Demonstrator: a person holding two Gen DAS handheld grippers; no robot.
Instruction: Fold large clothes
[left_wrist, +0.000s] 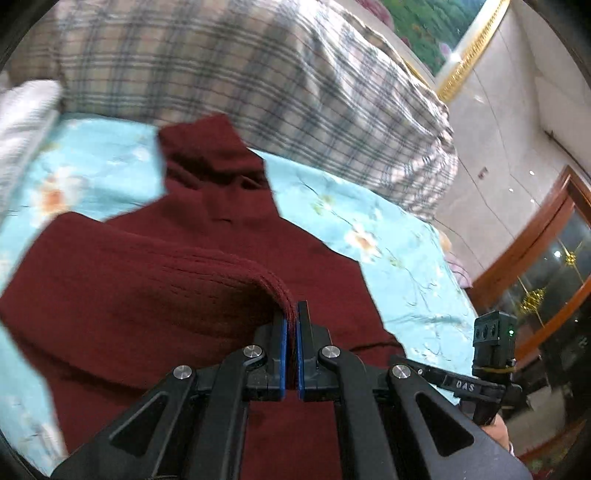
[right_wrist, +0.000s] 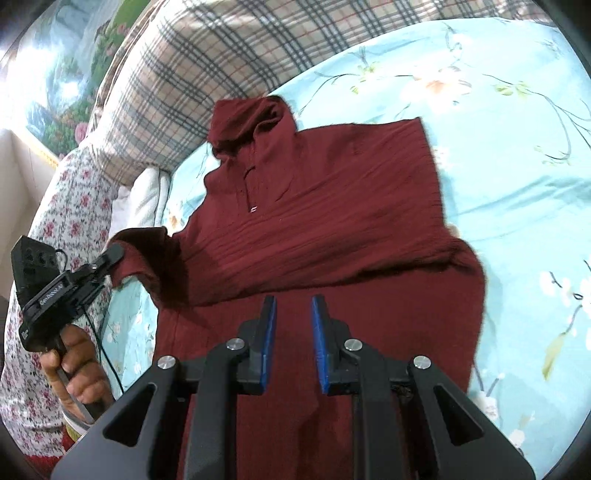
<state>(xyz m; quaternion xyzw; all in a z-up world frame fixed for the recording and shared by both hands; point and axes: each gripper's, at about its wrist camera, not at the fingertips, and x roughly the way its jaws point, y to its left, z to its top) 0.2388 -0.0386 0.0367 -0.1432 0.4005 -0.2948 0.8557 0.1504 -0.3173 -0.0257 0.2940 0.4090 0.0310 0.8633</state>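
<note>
The step in hand was the sleeve fold; the left claw (left_wrist: 291, 314) was clenched on the ribbed cuff (left_wrist: 273, 284) of the maroon sweater (right_wrist: 314, 206), which lay front-up on the bed (right_wrist: 517, 177), its high collar (right_wrist: 251, 118) towards the plaid pillow (right_wrist: 207, 66); in the right wrist view the same claw (right_wrist: 114, 253) held the sleeve end raised at the garment's side, a hand (right_wrist: 74, 354) gripping its handle. The right claw (right_wrist: 293, 306) hovered released above the lower body panel, nothing between its blue pads (right_wrist: 269, 332). The next move probably called for carrying the cuff across the chest and laying it flat, while the free claw steadied the hem. The sweater was a soft, fine-ribbed knit, limp and prone to creasing; the cuff was thicker and rounded; the bed sheet was smooth, pale blue, flower-printed.
</note>
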